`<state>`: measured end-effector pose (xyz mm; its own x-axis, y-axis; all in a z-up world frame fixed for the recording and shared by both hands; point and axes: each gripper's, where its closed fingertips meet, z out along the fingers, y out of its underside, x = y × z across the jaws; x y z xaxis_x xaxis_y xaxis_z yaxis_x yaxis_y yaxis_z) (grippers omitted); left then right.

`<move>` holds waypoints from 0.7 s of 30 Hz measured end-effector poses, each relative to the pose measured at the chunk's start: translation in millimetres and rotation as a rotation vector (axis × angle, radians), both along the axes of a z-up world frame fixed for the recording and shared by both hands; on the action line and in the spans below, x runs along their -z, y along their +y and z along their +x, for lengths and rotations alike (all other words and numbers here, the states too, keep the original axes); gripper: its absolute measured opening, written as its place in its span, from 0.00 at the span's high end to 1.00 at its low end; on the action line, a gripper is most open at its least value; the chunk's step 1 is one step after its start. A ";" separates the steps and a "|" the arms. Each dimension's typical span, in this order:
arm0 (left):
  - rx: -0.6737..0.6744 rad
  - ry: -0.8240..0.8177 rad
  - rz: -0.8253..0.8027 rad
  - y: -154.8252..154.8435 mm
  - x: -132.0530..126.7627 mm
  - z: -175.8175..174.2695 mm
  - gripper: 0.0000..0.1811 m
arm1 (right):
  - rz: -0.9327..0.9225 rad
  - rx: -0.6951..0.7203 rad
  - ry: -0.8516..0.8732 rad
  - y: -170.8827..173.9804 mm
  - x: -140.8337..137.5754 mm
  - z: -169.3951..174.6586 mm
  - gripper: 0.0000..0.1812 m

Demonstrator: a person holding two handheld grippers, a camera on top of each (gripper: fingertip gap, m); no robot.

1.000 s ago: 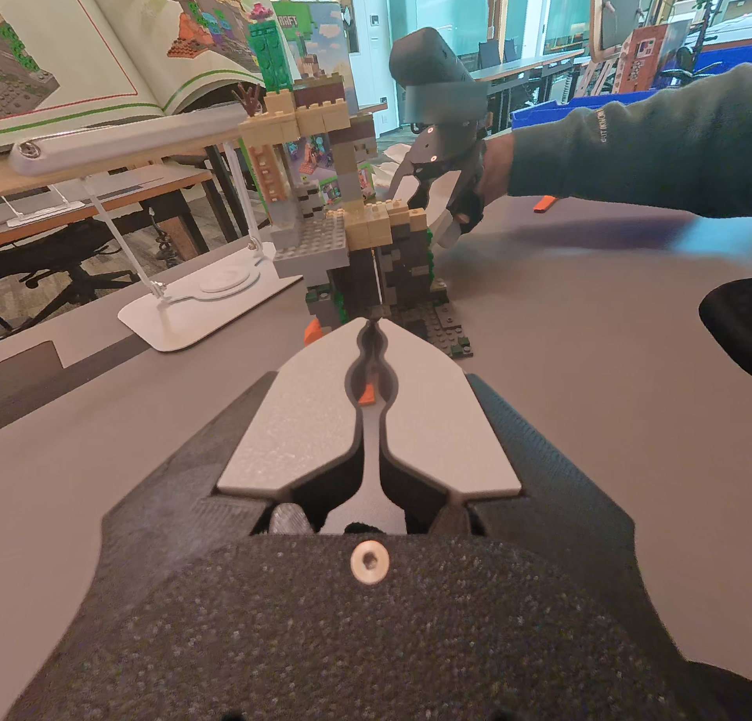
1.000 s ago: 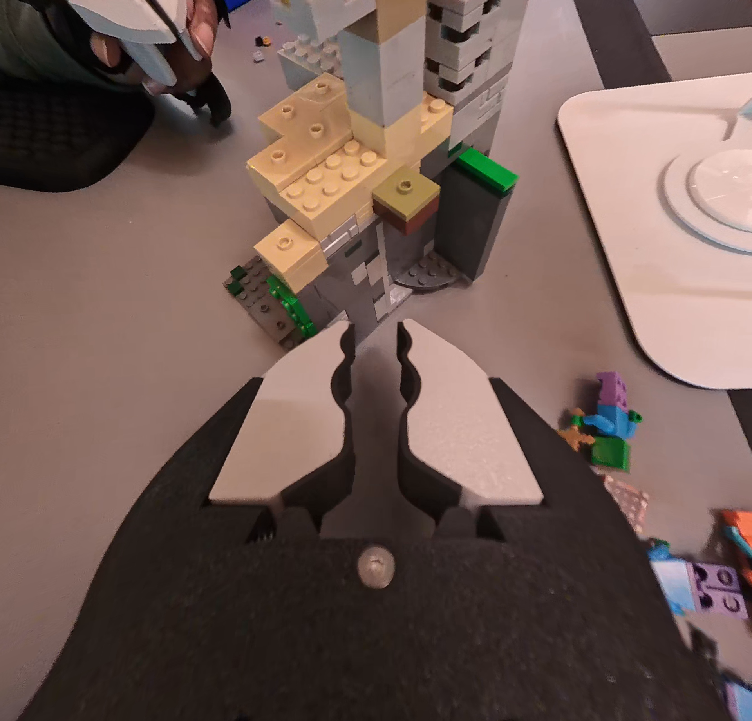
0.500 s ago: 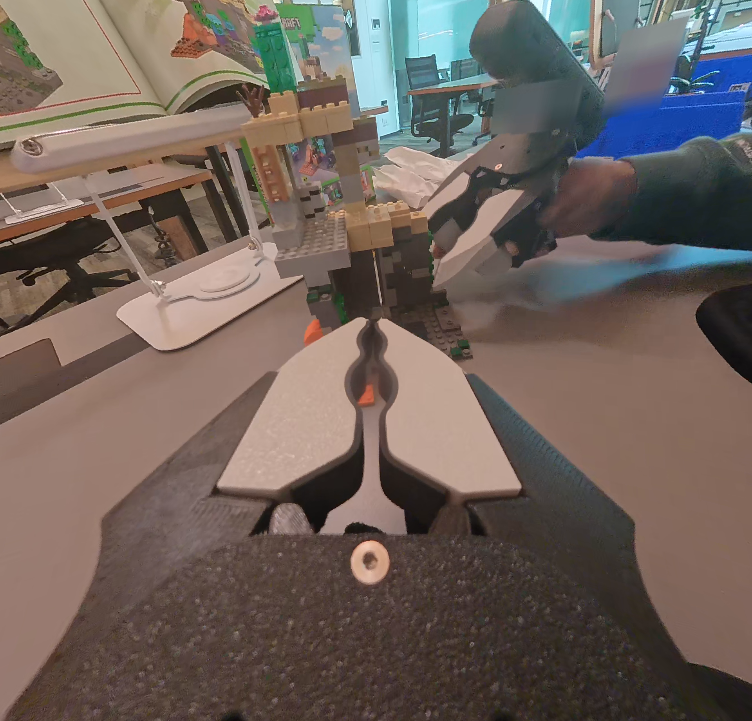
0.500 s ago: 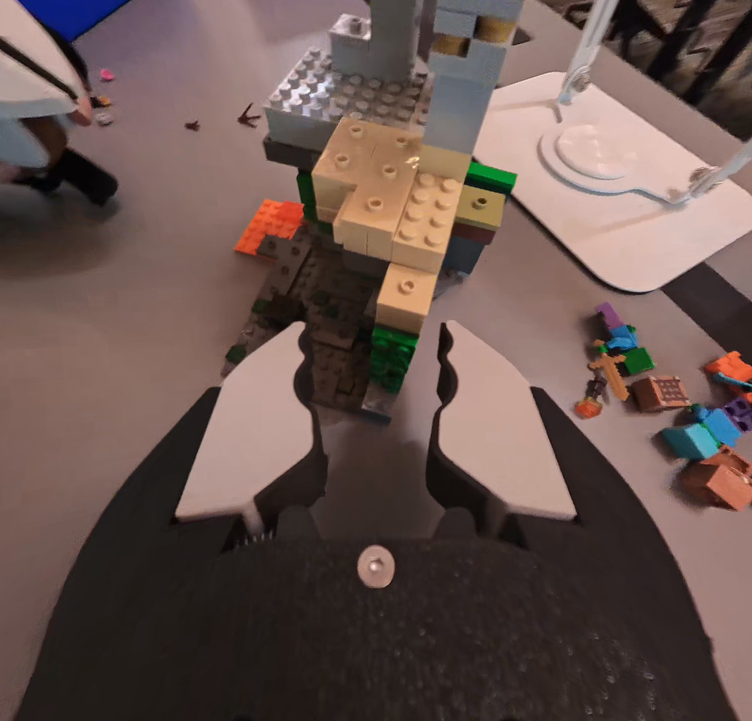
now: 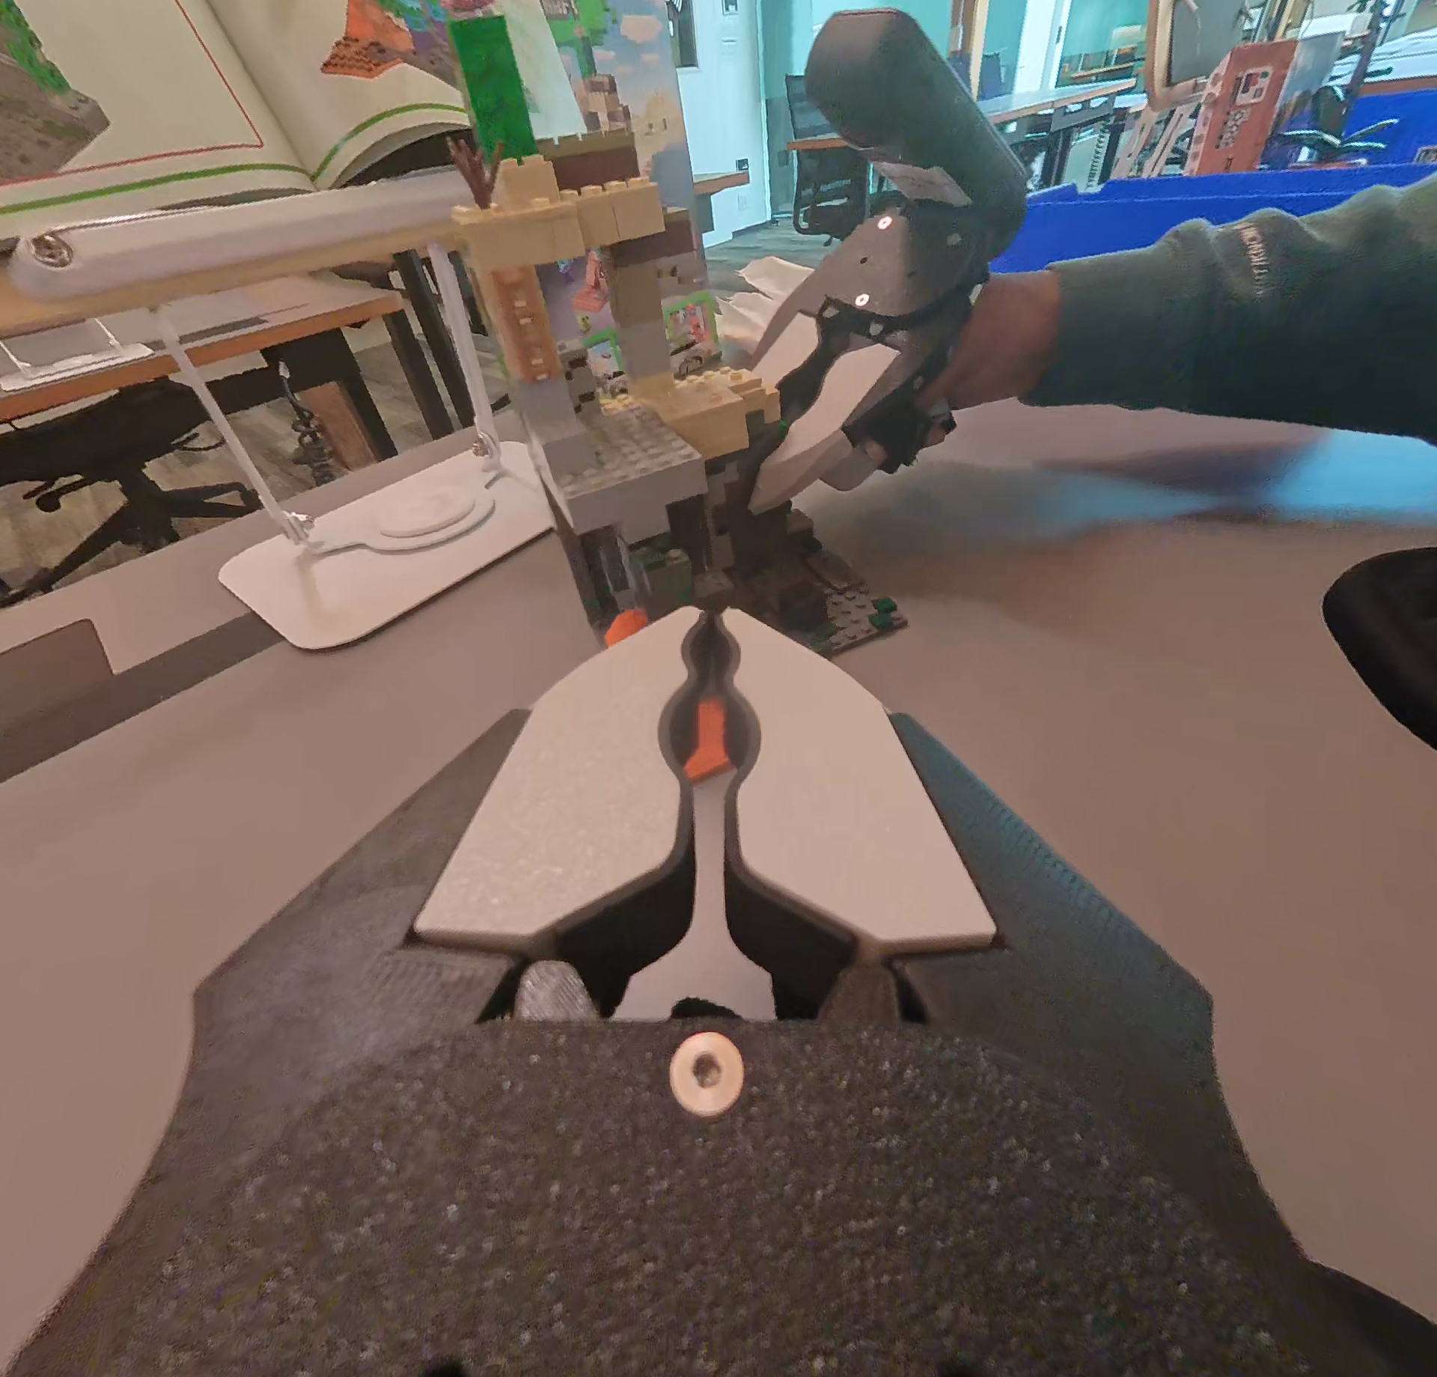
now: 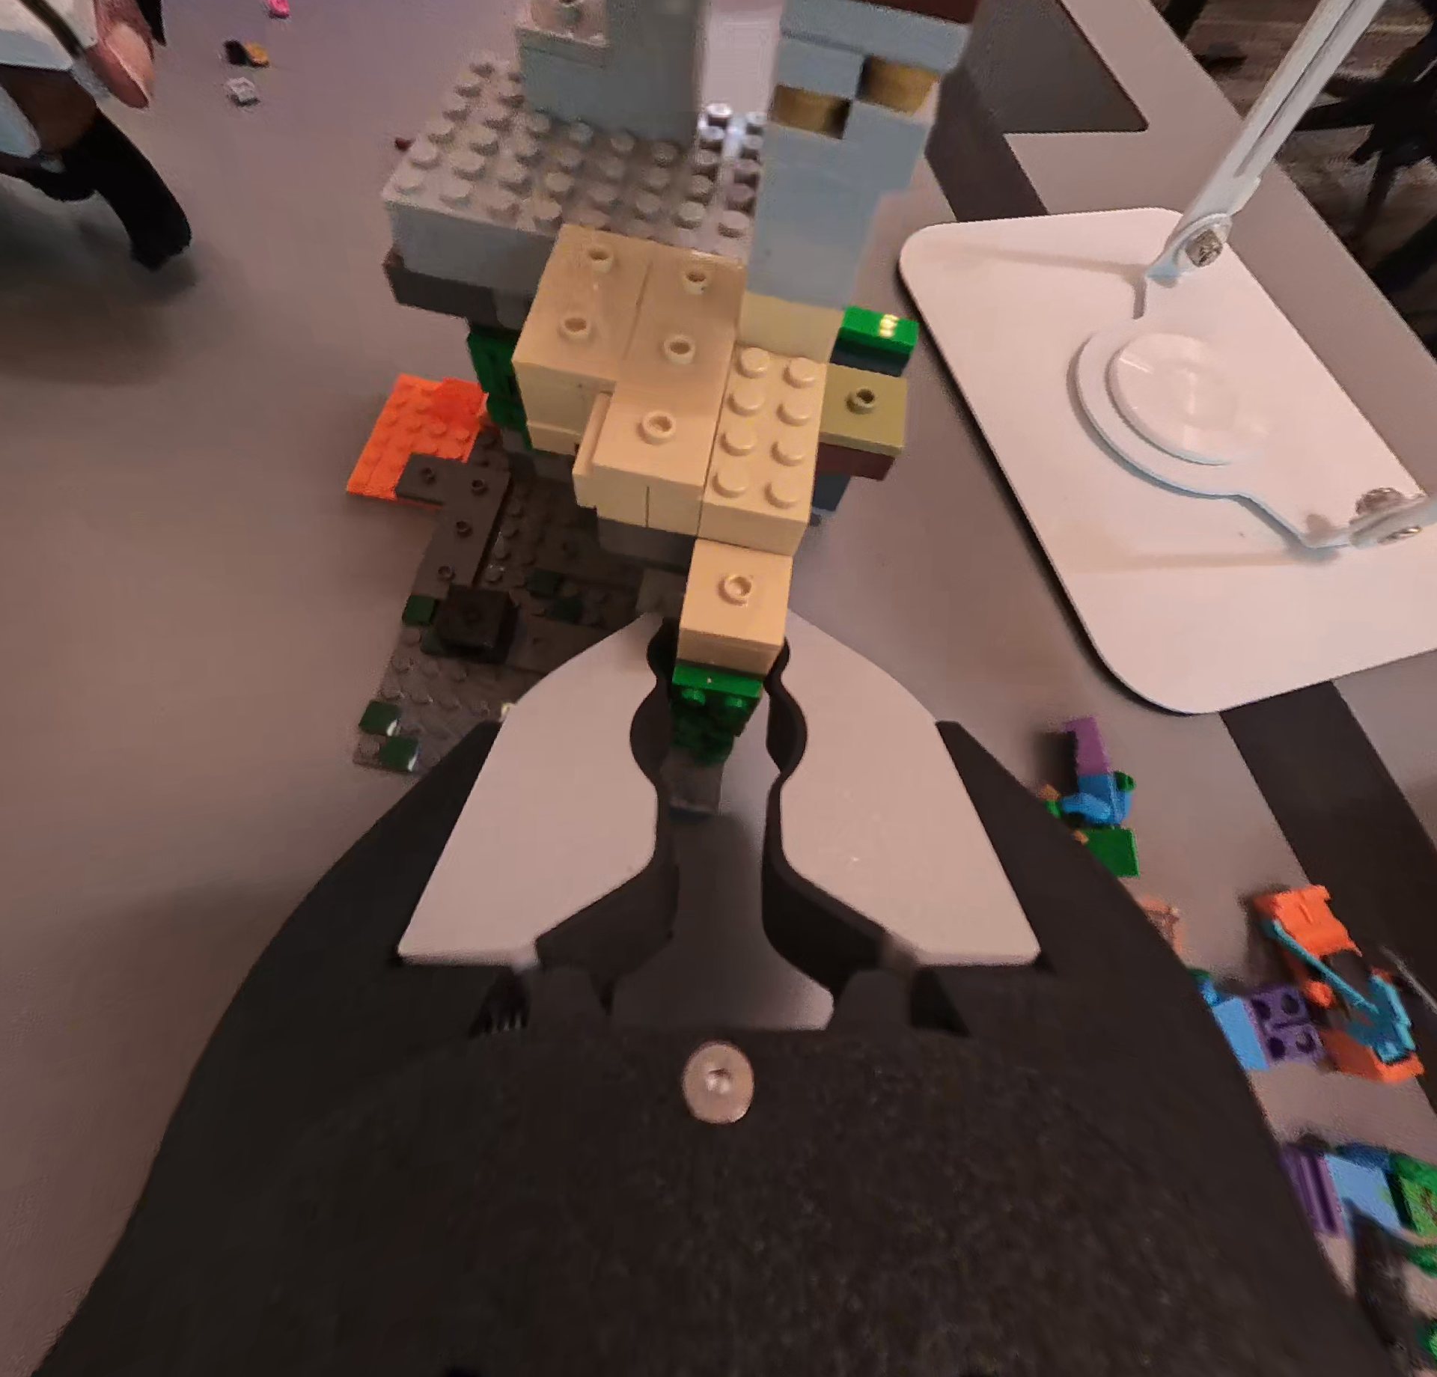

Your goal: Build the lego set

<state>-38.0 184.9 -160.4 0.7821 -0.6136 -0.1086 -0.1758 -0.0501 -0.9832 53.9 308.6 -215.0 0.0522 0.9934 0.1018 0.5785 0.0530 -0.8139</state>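
The lego build [image 5: 622, 422], a tower of grey, tan and green bricks on a dark baseplate, stands mid-table and also shows in the right wrist view [image 6: 661, 375]. My left gripper [image 5: 711, 618] is shut on a small orange piece [image 5: 704, 745] and sits low just in front of the build's base. My right gripper [image 6: 717, 632] is shut on the build's near corner, its fingers on either side of a tan brick [image 6: 731, 593] and the green pieces [image 6: 711, 710] beneath it. It reaches in from the right in the left wrist view [image 5: 777, 438].
A white stand base [image 6: 1166, 445] holding an open instruction book [image 5: 233, 57] is left of the build. Loose coloured pieces [image 6: 1322, 990] lie at the right. An orange plate [image 6: 420, 430] sticks out of the base. Tiny bits [image 6: 249, 57] lie far left. The grippers' ends are close to 15 cm from one another.
My right gripper has swung round from above the build down to its near corner and closed its fingers around the tan and green pieces. My left gripper has stayed put.
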 end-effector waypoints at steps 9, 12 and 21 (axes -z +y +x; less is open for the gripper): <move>-0.027 -0.016 -0.010 2.7 -0.1 -6.6 1.00 | -0.065 0.116 0.048 0.8 -0.7 -9.3 0.90; -0.034 -0.006 0.002 3.3 0.4 -6.6 1.00 | -0.060 0.183 0.066 -1.7 -1.1 -10.3 0.90; -0.044 0.000 -0.010 0.6 -1.0 -9.0 1.00 | -0.069 0.207 0.108 -10.5 -19.4 0.5 0.85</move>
